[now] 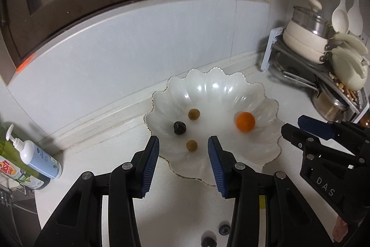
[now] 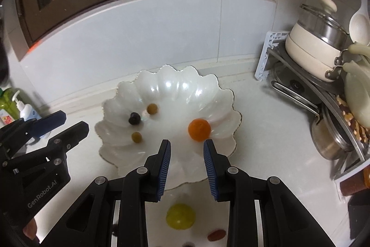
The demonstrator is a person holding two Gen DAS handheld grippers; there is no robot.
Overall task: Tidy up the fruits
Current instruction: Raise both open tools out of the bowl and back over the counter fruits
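Note:
A white scalloped bowl (image 1: 231,94) (image 2: 175,87) stands on the counter. In it lie an orange fruit (image 1: 245,121) (image 2: 199,129), a dark round fruit (image 1: 179,128) (image 2: 134,118) and two small tan fruits (image 1: 193,114) (image 1: 192,145) (image 2: 152,108) (image 2: 136,137). My left gripper (image 1: 183,145) is open and empty, above the bowl's near rim, just short of the nearer tan fruit. My right gripper (image 2: 187,148) is open and empty, just short of the orange fruit. On the counter under my right gripper lie a yellow-green fruit (image 2: 180,216) and a red fruit (image 2: 216,235). Two dark berries (image 1: 224,229) (image 1: 207,242) lie under my left gripper.
A rack with a cream pot (image 2: 316,48) (image 1: 305,38), pans and lids stands at the right. Soap bottles (image 1: 34,159) (image 2: 26,111) stand at the left by the wall. Each gripper shows in the other's view: the right (image 1: 307,129), the left (image 2: 57,124).

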